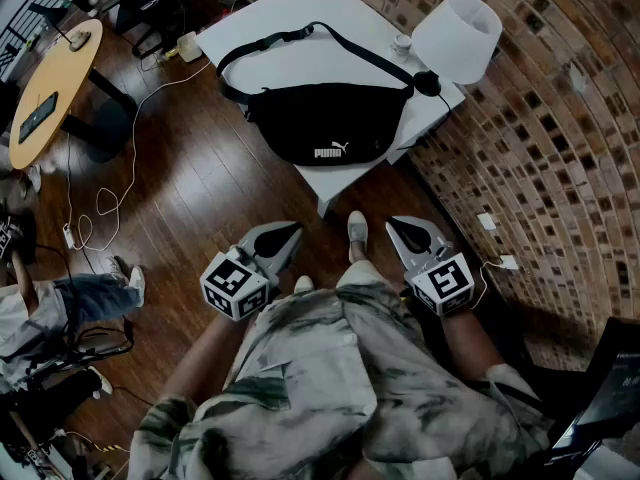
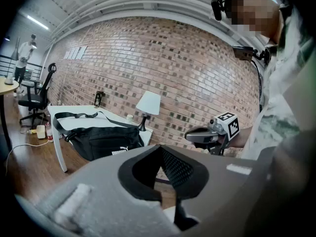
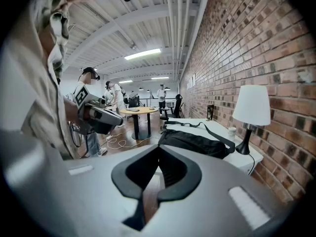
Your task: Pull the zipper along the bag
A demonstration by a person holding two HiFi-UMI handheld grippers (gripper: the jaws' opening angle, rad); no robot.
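Observation:
A black waist bag (image 1: 325, 123) with a white logo and a long strap lies on the white table (image 1: 300, 13), ahead of me. Both grippers hang at my waist, well short of the table and touching nothing. My left gripper (image 1: 296, 227) has its jaws shut and empty, and so has my right gripper (image 1: 391, 222). From the left gripper view the bag (image 2: 106, 142) sits far off to the left beyond the left gripper (image 2: 160, 148), with the right gripper (image 2: 197, 134) alongside. In the right gripper view the bag (image 3: 195, 142) lies beyond the right gripper (image 3: 159, 148).
A white lamp (image 1: 458, 33) and a small cup (image 1: 401, 42) stand at the table's right end by the brick wall (image 1: 540, 138). A round wooden table (image 1: 50, 83), cables (image 1: 100, 203) on the wood floor and a seated person (image 1: 60, 303) are to the left.

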